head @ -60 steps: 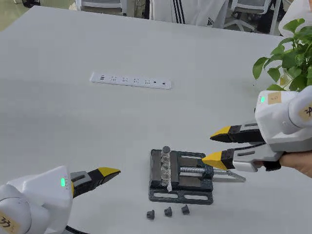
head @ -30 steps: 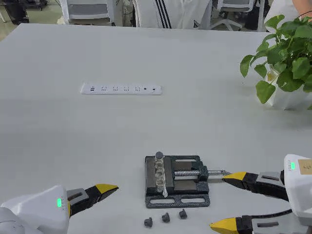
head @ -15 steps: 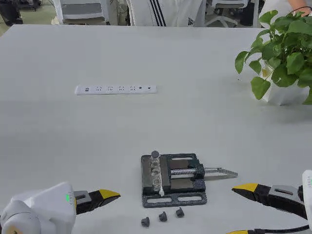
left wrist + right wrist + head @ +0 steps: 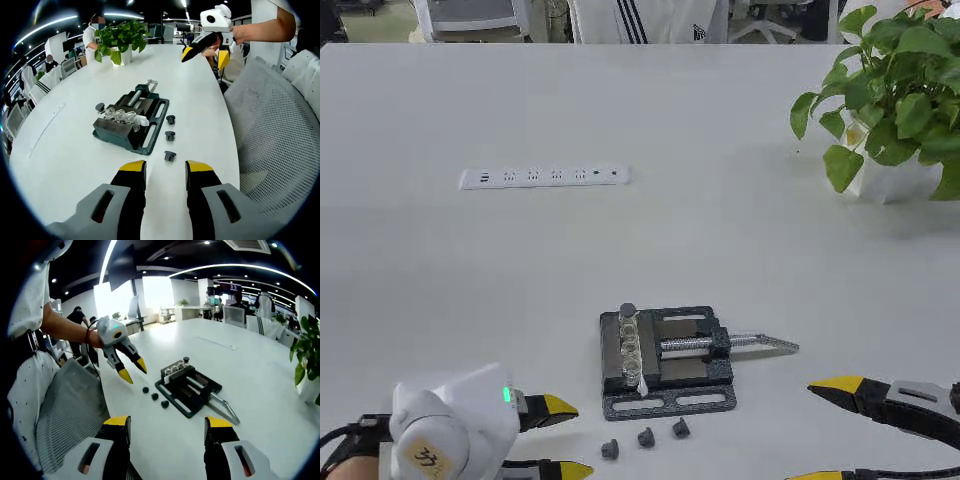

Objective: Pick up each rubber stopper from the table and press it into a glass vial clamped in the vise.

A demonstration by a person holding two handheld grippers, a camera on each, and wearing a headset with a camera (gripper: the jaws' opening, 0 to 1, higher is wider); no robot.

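A dark vise [image 4: 665, 362] stands at the table's near middle and clamps a row of glass vials [image 4: 631, 355]. The far vial carries a dark stopper [image 4: 628, 311]. Three loose rubber stoppers [image 4: 646, 437] lie in a row in front of the vise. My left gripper [image 4: 568, 438] is open at the lower left, its tips just left of the stoppers. In the left gripper view the nearest stopper [image 4: 170, 156] sits just beyond my open left gripper [image 4: 165, 167]. My right gripper [image 4: 820, 432] is wide open at the lower right, to the right of the vise [image 4: 187, 387].
A white power strip [image 4: 542, 176] lies at the mid left. At the far right stands a potted plant [image 4: 895, 100]. The vise's handle [image 4: 765, 344] sticks out to the right. Office chairs and a person are at the far edge. A mesh chair [image 4: 270, 130] is beside the table.
The right gripper dropped from over the vise's handle to the lower right. The left gripper rolled so that both jaws show and edged closer to the stoppers. The camera shifted.
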